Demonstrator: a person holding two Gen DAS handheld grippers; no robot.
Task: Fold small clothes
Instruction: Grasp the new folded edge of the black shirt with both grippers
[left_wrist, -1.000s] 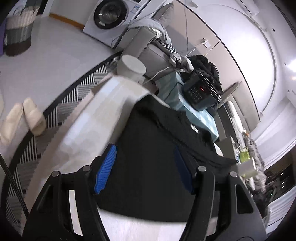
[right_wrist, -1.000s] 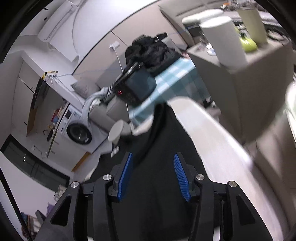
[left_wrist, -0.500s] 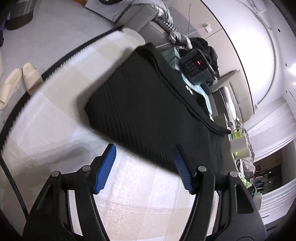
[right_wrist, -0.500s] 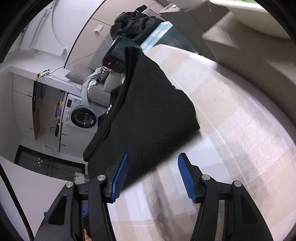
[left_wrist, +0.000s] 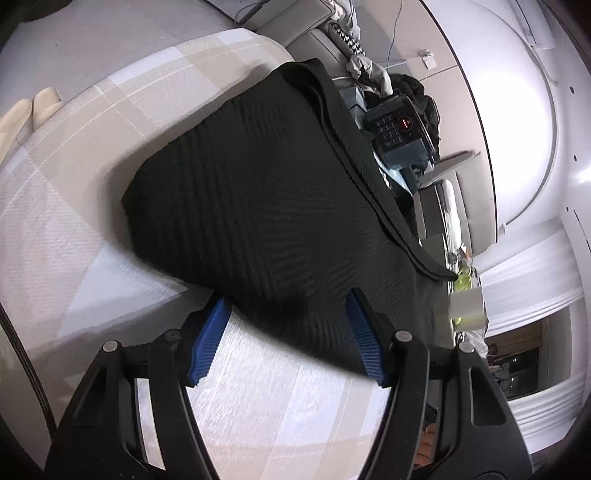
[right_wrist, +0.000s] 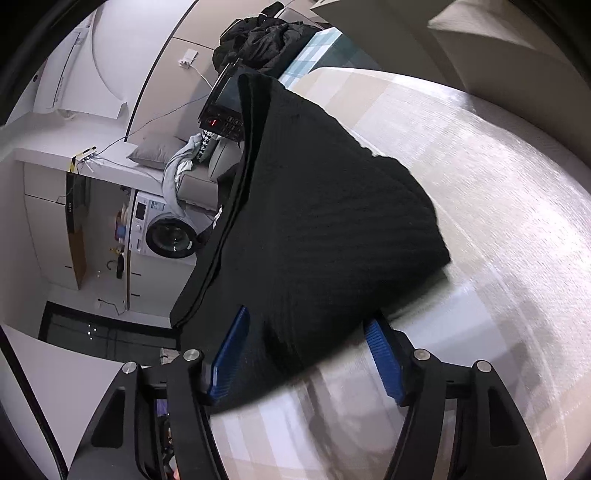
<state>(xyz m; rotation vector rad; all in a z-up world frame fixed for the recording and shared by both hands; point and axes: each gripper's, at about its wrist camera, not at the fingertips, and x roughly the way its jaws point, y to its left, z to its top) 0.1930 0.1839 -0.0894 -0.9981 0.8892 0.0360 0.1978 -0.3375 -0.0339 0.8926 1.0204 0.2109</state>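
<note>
- Black ribbed garment (left_wrist: 266, 206) lies folded on the pale checked bench (left_wrist: 92, 236), its near hem between both tools' blue pads.
- Left tool (left_wrist: 288, 334) stands parted, pads clear of the cloth, gripping nothing.
- Right tool (right_wrist: 306, 354) has just been opening; the hem lies between its jaws, unpinched.
- Containers: the washing machine (right_wrist: 162, 232) is far back, its contents unreadable.

The garment (left_wrist: 266, 192) is black with a faint ribbed stripe. The surface (left_wrist: 66, 229) wears beige-and-white checks. Both grippers' fingers (left_wrist: 208, 341) carry blue ridged pads on black frames.
</note>
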